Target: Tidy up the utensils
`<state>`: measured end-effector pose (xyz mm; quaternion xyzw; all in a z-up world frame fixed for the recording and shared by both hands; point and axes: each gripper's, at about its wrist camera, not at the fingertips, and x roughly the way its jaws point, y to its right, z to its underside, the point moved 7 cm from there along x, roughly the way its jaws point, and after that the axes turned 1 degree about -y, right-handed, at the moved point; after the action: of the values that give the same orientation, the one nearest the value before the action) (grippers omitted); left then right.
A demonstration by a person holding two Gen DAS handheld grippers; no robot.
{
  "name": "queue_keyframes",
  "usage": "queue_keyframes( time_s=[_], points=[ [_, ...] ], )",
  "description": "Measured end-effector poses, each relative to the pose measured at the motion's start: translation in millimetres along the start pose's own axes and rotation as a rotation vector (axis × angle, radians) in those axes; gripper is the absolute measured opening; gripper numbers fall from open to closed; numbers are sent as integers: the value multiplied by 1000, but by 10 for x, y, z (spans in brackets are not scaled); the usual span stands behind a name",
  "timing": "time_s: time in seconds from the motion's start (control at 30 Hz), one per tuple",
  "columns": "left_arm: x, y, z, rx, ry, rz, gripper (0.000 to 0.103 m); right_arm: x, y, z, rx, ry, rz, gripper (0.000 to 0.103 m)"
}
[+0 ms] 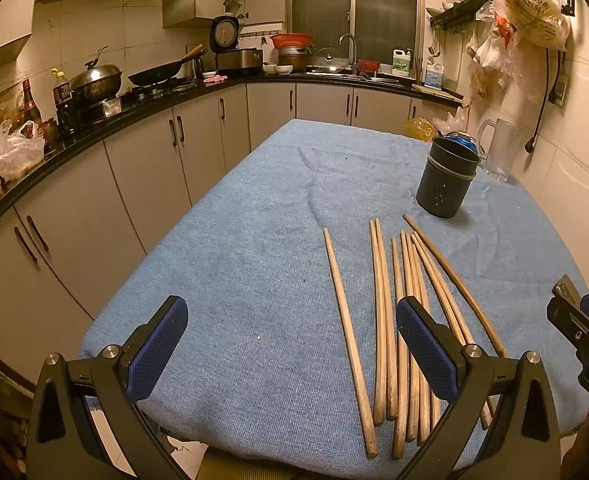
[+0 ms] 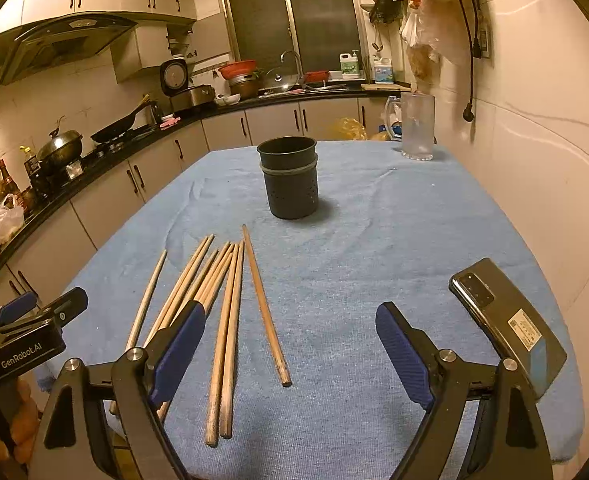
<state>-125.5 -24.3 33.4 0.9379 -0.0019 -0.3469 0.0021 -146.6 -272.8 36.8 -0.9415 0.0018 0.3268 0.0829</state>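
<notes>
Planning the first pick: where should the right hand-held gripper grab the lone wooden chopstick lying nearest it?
Take the lone wooden chopstick near its middle, coming straight down with the open right hand-held gripper, jaws across its width. It lies flat on the blue cloth, apart from the bundle, so both sides are free.
</notes>
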Motion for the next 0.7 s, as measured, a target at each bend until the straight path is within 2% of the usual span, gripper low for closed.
queue_keyframes(
  time_s=[0.7],
  points=[
    [68, 12, 19, 3, -18, 0, 103, 55, 14, 18, 12, -21, -1, 86]
  ],
)
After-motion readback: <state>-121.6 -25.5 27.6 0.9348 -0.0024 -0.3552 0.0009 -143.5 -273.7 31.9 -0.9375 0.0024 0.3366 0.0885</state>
